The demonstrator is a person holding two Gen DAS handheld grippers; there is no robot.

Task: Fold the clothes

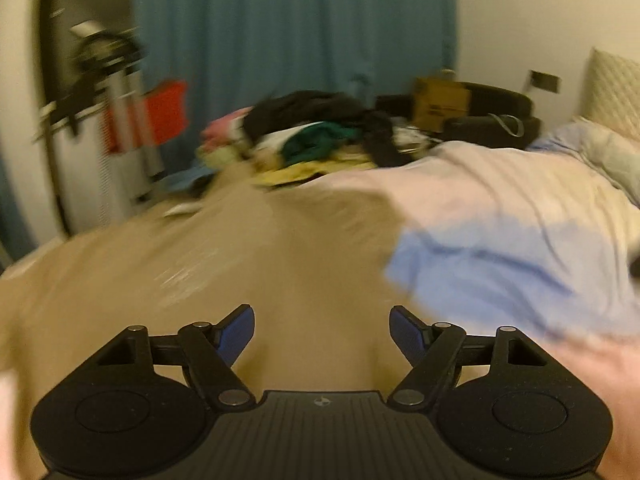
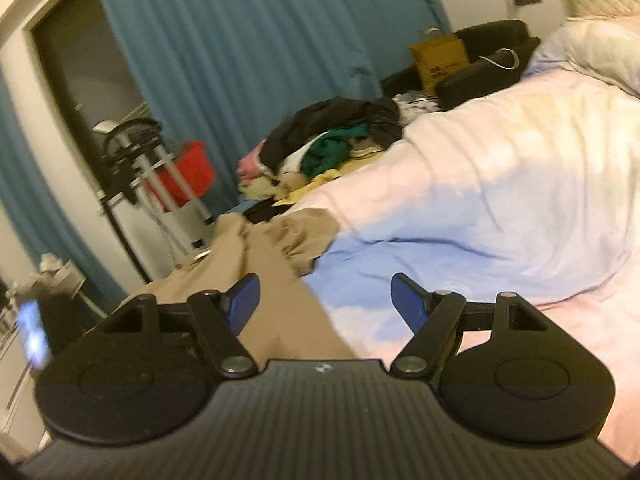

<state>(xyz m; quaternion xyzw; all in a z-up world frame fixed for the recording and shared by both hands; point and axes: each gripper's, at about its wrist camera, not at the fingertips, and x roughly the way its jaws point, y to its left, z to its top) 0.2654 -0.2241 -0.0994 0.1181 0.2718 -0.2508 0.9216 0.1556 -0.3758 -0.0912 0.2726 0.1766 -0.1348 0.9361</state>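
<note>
Hovering over the bed, both grippers are held with nothing in them. The left gripper (image 1: 322, 322) is pointed forward and a bit down, its blue-padded fingers (image 1: 239, 330) spread wide apart above a tan garment (image 1: 224, 264), which is laid out across the bed right below and fills most of that view, pretty blurred tbh. No contact between pads and cloth can be made out.

The right gripper (image 2: 325, 294) is also spread wide and is tilted, so the room looks slanted in its view. Its left finger (image 2: 244, 300) is seen over the tan garment (image 2: 276, 280), which is stretched lengthwise with a bunched end further up, while the right finger is seen over the pink and blue duvet (image 2: 500, 200).

A messy pile of clothes (image 1: 316, 136) is heaped at the far side of the bed, well apart from both grippers. A teal curtain (image 1: 296, 32) is hung behind it.
</note>
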